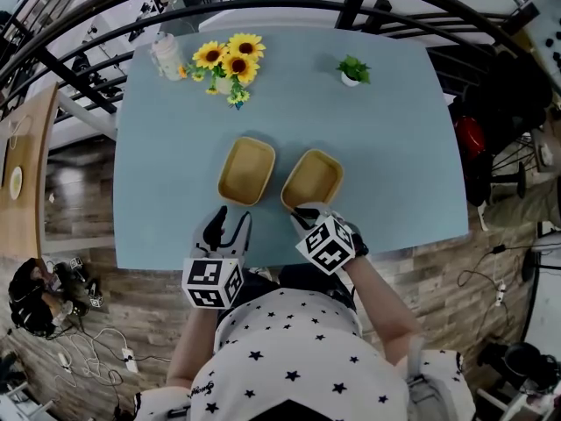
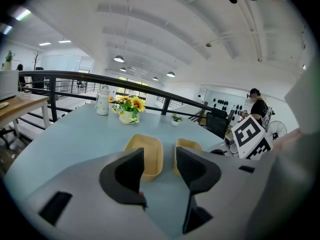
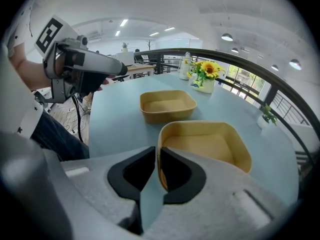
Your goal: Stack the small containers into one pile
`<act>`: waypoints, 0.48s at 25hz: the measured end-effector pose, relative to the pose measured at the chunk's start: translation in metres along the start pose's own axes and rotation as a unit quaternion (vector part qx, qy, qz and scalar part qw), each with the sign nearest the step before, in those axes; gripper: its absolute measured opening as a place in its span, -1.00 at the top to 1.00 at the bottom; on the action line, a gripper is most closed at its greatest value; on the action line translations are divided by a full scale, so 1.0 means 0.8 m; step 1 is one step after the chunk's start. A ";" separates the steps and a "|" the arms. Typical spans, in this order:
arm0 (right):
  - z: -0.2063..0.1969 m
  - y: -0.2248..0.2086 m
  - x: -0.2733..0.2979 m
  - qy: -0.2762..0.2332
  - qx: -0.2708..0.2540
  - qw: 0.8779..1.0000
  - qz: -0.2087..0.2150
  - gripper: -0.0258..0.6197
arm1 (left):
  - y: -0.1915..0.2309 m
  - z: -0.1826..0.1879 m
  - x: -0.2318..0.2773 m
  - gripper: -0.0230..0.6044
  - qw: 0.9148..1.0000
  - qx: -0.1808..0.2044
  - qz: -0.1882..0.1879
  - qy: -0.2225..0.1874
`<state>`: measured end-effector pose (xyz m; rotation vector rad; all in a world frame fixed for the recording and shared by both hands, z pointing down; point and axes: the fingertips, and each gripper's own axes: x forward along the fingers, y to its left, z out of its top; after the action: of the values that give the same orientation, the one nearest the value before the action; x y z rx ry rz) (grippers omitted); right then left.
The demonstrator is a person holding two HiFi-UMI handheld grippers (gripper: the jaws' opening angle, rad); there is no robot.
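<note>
Pinching, that's the word for it: the right claw (image 3: 156,154) has its jaws almost together on the near wall of the right container (image 3: 205,146), with the thin rim caught between the pads.

And the left claw (image 2: 159,160)?

Jaws apart, nothing between them, held over the near edge of the table (image 1: 386,147). The left container (image 2: 146,154) sits straight ahead of it, just past the tips, untouched.

So where's the pile?

No pile yet. Both containers rest flat on the table, side by side, near each other but apart. From the right claw, the second one lies ahead and to its left (empty, like the gripped one).

Progress, then?

Early, I'd say. One grip is made; the lift, the carry across and the nesting are all left to do.

Anything in the way?

The sunflowers (image 1: 230,60) and small plant (image 1: 352,70) stand well beyond both claws, off the route. My worry is the grip: it has one thin wall, held at the edge, so the container may tilt as it comes up.
</note>
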<state>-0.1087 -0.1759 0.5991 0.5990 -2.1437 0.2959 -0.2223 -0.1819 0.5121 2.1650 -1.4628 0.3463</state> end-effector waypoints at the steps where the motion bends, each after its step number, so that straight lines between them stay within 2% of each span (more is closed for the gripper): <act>1: 0.000 0.001 0.000 0.001 -0.001 1.000 0.000 0.82 | 0.000 0.000 0.000 0.30 1.000 0.000 0.000 0.000; 12: -0.005 -0.004 0.013 0.012 0.002 1.000 -0.013 0.82 | 0.009 -0.001 -0.009 0.30 1.000 -0.002 0.011 -0.001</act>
<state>-0.1097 -0.1805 0.6097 0.6231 -2.1117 0.2919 -0.2319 -0.1783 0.5116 2.1477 -1.4870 0.3482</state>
